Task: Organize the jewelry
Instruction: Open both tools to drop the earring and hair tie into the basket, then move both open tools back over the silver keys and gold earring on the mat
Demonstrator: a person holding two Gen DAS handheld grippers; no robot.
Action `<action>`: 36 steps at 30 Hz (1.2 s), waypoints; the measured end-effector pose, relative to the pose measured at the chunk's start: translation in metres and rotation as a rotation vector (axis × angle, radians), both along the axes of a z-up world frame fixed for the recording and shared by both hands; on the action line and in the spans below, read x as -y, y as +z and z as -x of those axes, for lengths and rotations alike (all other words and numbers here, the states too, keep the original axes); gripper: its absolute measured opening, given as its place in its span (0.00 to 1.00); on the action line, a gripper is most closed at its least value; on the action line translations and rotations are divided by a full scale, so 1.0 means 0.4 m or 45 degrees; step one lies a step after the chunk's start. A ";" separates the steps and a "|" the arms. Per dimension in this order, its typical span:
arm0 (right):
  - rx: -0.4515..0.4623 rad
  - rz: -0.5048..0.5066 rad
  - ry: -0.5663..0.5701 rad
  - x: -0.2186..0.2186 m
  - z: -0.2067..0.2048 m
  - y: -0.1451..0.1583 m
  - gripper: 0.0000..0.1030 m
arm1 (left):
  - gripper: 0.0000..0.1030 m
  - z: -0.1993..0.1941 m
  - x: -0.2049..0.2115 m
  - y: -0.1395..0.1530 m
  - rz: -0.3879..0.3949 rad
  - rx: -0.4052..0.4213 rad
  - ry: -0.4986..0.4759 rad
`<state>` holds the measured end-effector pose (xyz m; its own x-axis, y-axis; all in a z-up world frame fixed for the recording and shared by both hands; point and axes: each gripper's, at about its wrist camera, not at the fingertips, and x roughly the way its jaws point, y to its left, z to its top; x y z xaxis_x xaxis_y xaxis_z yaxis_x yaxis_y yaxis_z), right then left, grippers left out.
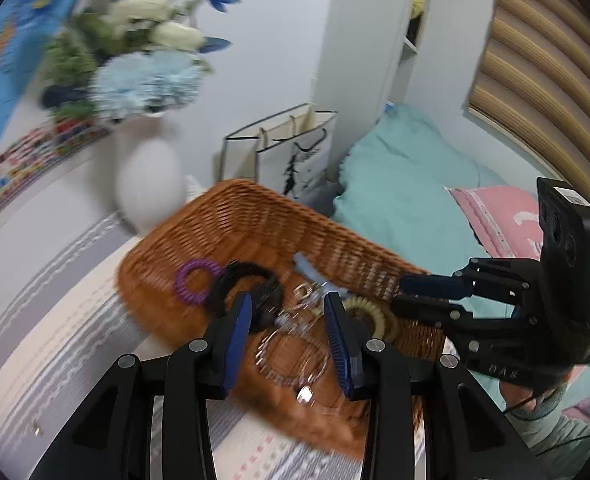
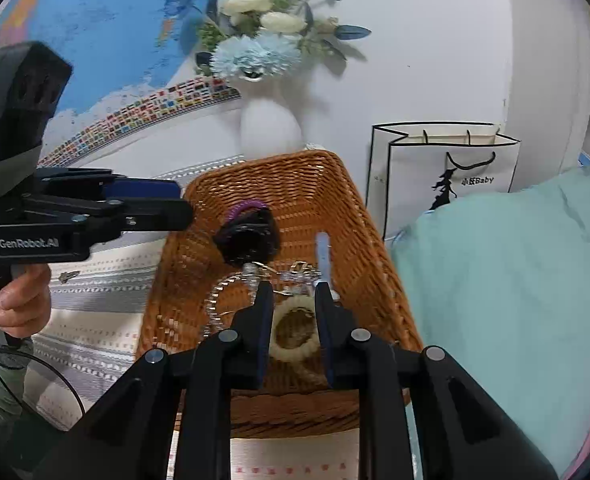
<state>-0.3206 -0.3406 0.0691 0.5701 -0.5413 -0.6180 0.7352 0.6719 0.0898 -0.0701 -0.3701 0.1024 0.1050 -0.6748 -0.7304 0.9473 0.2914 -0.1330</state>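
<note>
A brown wicker basket [image 1: 231, 224] [image 2: 359, 216] sits on a striped cloth. Inside lie a purple coil hair tie [image 1: 193, 280] [image 2: 245, 206], a black scrunchie [image 1: 251, 284] [image 2: 249, 236], a light blue hair clip [image 1: 311, 272] [image 2: 322, 252], a cream coil hair tie [image 1: 375, 312] [image 2: 295, 332], and a silver chain necklace [image 1: 287, 356] [image 2: 215, 304]. My left gripper [image 1: 288, 304] is open and empty above the basket's near part. My right gripper [image 2: 294, 288] is open and empty above the cream tie; it also shows in the left wrist view [image 1: 401, 292].
A white vase of blue and white flowers [image 2: 269, 120] [image 1: 151, 184] stands behind the basket. A white paper bag [image 2: 443, 172] [image 1: 291, 156] stands at the back right. A teal quilt [image 2: 507, 280] [image 1: 407, 204] lies right of the basket. A small metal piece [image 1: 36, 428] lies on the cloth.
</note>
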 end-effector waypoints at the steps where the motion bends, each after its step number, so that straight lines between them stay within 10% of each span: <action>1: 0.007 -0.008 0.012 -0.007 -0.005 0.003 0.24 | 0.37 -0.006 -0.028 0.007 -0.002 0.010 0.018; 17: -0.049 0.057 0.327 -0.249 -0.289 0.059 0.41 | 0.42 -0.103 -0.623 0.055 0.046 0.303 0.849; 36: -0.222 0.011 0.507 -0.381 -0.607 -0.003 0.41 | 0.42 -0.223 -0.874 -0.041 0.081 0.143 0.996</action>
<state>-0.0779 -0.1881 0.0680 0.6231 -0.3056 -0.7200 0.4221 0.9063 -0.0193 0.0193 -0.0205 0.0860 0.6369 -0.4149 -0.6497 0.4795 0.8732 -0.0876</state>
